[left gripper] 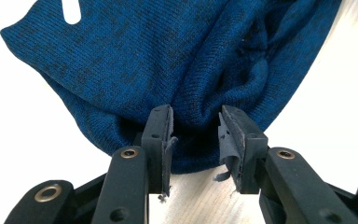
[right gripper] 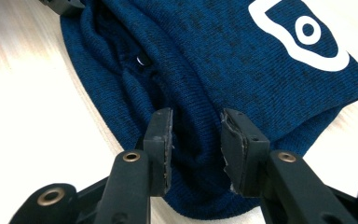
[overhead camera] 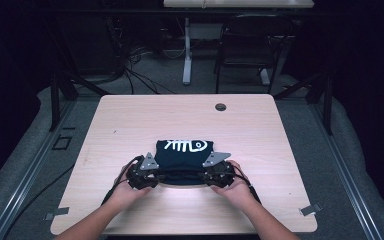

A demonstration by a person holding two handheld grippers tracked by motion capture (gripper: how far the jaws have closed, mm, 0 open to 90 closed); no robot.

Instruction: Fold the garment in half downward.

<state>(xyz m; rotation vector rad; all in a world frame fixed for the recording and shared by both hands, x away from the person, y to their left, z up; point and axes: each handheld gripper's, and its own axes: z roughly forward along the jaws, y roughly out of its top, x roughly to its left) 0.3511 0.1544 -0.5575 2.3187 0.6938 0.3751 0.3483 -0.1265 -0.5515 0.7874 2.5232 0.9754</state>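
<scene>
Folded dark-blue knit garment (overhead camera: pixel 182 156) lies on the desk (overhead camera: pixel 130 125), centred left to right and toward the near side, white fish-skeleton print facing up on the far half. Left gripper (overhead camera: pixel 147 177) sits at the garment's near-left corner, right gripper (overhead camera: pixel 215 176) at the near-right corner, each steered by a hand coming in from the near edge. Left gripper view: fingers (left gripper: pixel 161 140) stand moderately apart, a bunched fold of the knit (left gripper: pixel 168 70) lying between them, pads not pressing on it; worn pad lining hangs loose on the right-hand one. Right gripper view: same picture, fingers (right gripper: pixel 161 140) parted either side of the rounded folded edge (right gripper: pixel 214 70), cloth between them but clear of the pads. The garment rests on the desk by its own weight, edges slumped, not lifted. Judgement: the symmetric placement at the two near corners suits handling the fold evenly, so the bundle stays square; parted fingers over a settled edge read as a fold just laid down or a fresh grip about to be taken. Can't tell which. Far right on the desk, a small round grommet (overhead camera: pixel 220 107), well apart from the work.
</scene>
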